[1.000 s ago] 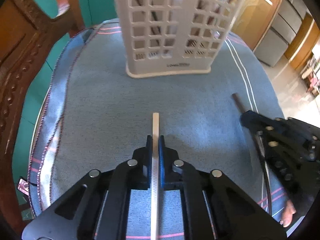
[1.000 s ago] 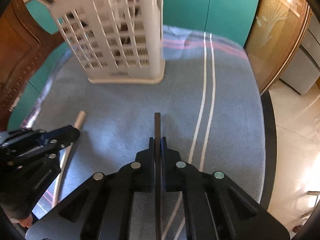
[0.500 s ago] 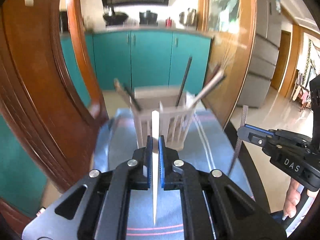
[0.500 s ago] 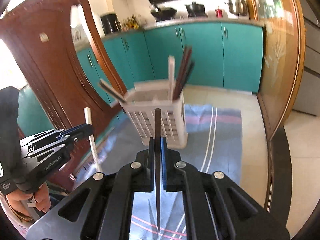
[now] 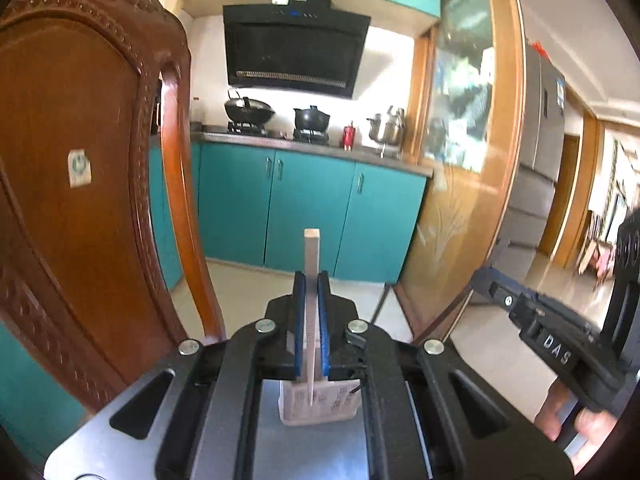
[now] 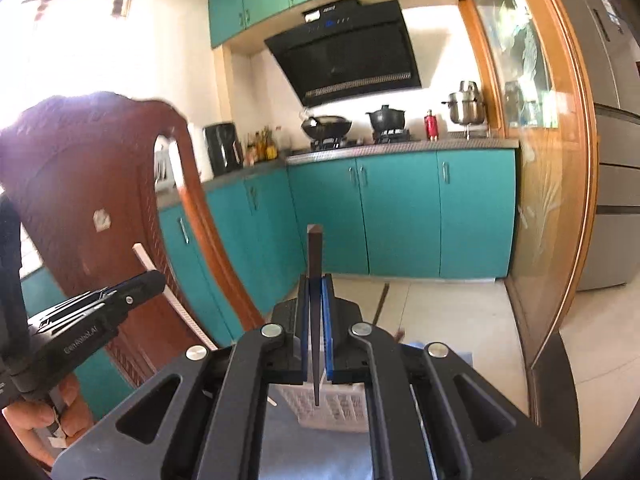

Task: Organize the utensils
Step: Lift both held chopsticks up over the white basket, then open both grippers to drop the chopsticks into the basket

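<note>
My left gripper (image 5: 311,280) is shut on a pale chopstick (image 5: 311,256) that stands upright between its blue pads. My right gripper (image 6: 316,282) is shut on a dark brown chopstick (image 6: 315,256), also upright. Both are raised high. The white slotted utensil basket (image 5: 320,402) sits far below, seen only through the gap under the left fingers; it also shows under the right fingers as the basket (image 6: 332,408). The right gripper (image 5: 486,276) appears at the right of the left wrist view, and the left gripper (image 6: 154,278) with its pale chopstick (image 6: 160,280) at the left of the right wrist view.
A carved wooden chair back (image 5: 80,200) rises close on the left. Teal kitchen cabinets (image 5: 312,208), a stove with pots (image 5: 280,116) and a range hood (image 5: 296,44) lie ahead. A wooden-framed glass door (image 5: 472,184) stands to the right. A person's hand (image 6: 36,420) grips the left tool.
Both grippers have risen well above the table with their chopsticks and tilted up toward level. The basket has dropped from the middle of each view to beneath the fingers.
</note>
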`<state>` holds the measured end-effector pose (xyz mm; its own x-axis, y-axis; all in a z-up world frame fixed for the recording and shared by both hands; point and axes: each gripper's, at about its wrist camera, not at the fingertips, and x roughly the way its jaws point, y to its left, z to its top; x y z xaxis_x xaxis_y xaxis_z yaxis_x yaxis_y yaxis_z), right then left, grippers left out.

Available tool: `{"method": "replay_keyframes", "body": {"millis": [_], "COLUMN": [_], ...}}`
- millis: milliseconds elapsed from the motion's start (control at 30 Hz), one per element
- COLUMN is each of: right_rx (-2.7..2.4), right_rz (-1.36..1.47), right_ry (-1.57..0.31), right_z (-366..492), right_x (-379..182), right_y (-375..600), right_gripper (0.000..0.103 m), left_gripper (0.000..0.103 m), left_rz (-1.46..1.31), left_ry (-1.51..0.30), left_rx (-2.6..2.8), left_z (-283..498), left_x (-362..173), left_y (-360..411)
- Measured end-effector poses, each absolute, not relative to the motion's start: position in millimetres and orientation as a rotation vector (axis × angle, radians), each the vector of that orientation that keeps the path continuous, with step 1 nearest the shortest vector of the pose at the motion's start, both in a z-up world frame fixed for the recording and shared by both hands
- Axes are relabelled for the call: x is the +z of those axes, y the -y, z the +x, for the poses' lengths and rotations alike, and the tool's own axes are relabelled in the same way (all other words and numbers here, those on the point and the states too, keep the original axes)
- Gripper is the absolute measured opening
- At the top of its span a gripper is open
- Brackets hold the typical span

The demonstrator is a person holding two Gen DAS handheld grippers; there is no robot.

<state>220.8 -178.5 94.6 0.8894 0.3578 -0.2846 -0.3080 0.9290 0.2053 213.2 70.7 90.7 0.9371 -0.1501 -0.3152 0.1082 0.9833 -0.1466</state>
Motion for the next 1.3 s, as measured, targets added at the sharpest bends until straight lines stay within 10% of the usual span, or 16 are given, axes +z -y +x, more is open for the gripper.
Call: {"method": "replay_keyframes", "body": {"millis": [867, 1000, 1300], "right_rx": [0.217, 0.214, 0.144], "right_rz": [0.098, 0.172, 0.215], "right_ry": [-0.432, -0.361, -0.075], "right_z": [305.2, 292.5, 228.7], "right_x": [6.0, 11.8, 57.6], "right_y": [166.7, 181.5, 207.2], "right_gripper": [0.007, 0.053, 0.090], "left_gripper": [0.007, 0.047, 0.067], "left_rz": [-0.030, -0.015, 0.006], "left_ry": [-0.466, -0.380, -0.265], "left_rx": [-0.037, -0.018, -0.021], "left_z": [327.8, 310.0, 270.2], "left_x": [-1.2, 6.9, 29.1], "left_y": [-23.8, -21.6, -14.7]}}
